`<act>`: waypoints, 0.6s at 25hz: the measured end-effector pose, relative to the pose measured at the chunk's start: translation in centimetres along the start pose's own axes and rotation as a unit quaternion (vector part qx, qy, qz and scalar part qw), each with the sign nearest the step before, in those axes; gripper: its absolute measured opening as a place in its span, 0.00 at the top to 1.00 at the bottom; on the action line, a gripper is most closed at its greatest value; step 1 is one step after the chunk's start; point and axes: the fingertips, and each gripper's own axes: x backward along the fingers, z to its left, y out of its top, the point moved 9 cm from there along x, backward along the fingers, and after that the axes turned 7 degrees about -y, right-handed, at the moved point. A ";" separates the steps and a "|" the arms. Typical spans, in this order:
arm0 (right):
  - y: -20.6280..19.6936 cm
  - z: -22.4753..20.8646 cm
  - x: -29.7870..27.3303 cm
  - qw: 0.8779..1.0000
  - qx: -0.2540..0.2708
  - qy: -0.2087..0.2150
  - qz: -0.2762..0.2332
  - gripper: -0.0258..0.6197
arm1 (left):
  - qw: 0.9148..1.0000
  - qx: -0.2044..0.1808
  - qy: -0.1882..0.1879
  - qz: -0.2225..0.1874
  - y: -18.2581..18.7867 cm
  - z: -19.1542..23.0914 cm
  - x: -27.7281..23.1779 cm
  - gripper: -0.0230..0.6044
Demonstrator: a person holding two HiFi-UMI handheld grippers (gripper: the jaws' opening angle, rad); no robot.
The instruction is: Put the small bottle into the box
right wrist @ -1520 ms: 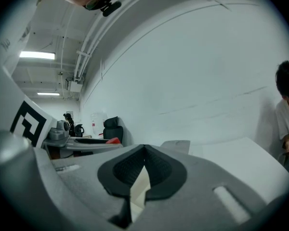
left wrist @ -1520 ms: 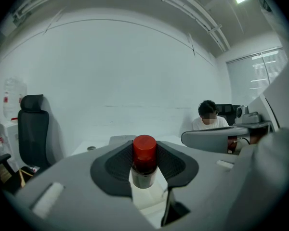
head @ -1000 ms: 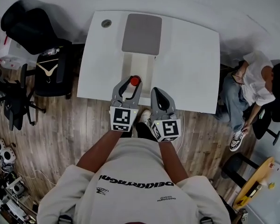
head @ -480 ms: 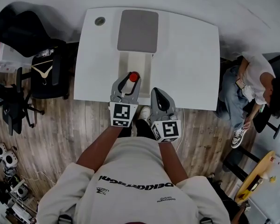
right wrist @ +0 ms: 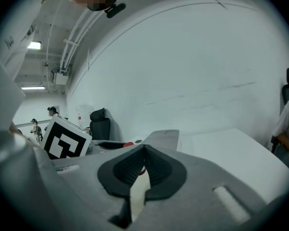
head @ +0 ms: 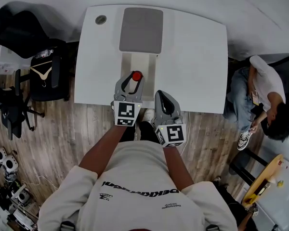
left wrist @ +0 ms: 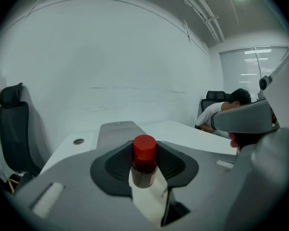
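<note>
My left gripper [head: 131, 82] is shut on a small dark bottle with a red cap [head: 137, 76] and holds it upright above the near end of the box. In the left gripper view the bottle [left wrist: 144, 163] stands between the black pads, with my left gripper [left wrist: 144, 170] closed round its body. The box [head: 139, 65] is a long white tray on the white table [head: 197, 57], with a grey lid [head: 141, 30] over its far part; the grey lid [left wrist: 116, 131] also shows beyond the bottle. My right gripper [head: 163, 98] hovers at the table's near edge, and in its own view my right gripper [right wrist: 143, 165] is shut with nothing held.
A round grommet [head: 100, 19] sits in the table's far left corner. Black office chairs [head: 43, 73] stand left of the table. A seated person [head: 260, 93] is close to the table's right side. The left gripper's marker cube [right wrist: 65, 141] shows left of the right jaws.
The left gripper has carried the bottle slightly forward, toward the box. The right gripper has stayed by the table's near edge. The seated person has bent lower.
</note>
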 end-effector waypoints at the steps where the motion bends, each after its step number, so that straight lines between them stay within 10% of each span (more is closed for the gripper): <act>1: 0.0 0.0 -0.1 1.000 0.000 0.000 0.001 0.96 | 1.000 0.000 0.001 0.002 -0.1 0.1 -0.1 0.72; 15: -0.5 -0.5 -0.8 1.000 -0.005 0.005 0.010 0.96 | 0.999 0.000 0.003 0.032 -1.9 0.5 -2.5 0.72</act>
